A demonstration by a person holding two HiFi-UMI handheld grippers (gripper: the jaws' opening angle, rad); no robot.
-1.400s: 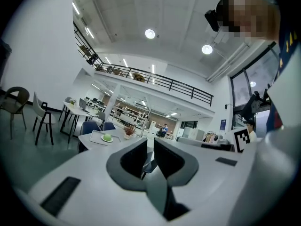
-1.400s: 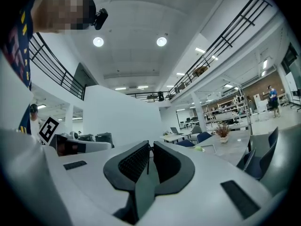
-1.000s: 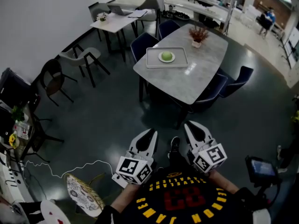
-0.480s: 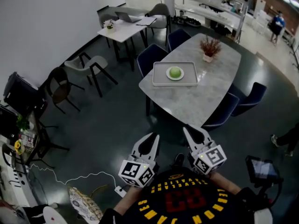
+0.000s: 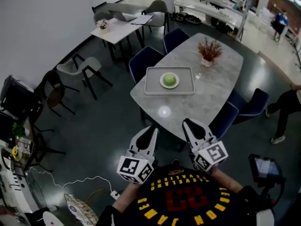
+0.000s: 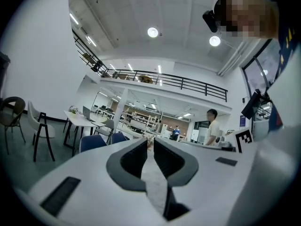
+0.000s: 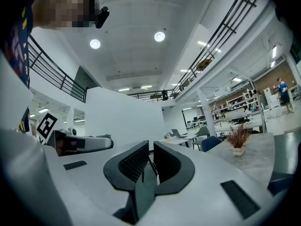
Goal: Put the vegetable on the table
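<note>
I hold my left gripper and my right gripper side by side, low before my chest, both short of the grey table's near edge. Each pair of jaws is pinched together with nothing between them. The round green vegetable sits in the tray on that table, well apart from both grippers. A potted plant stands beyond the tray.

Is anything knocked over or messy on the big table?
No, nothing stands out. The tray lies flat on the table, the green vegetable sits on its plate in the tray, and the potted plant stands upright beside it. Nothing looks spilled.
</note>
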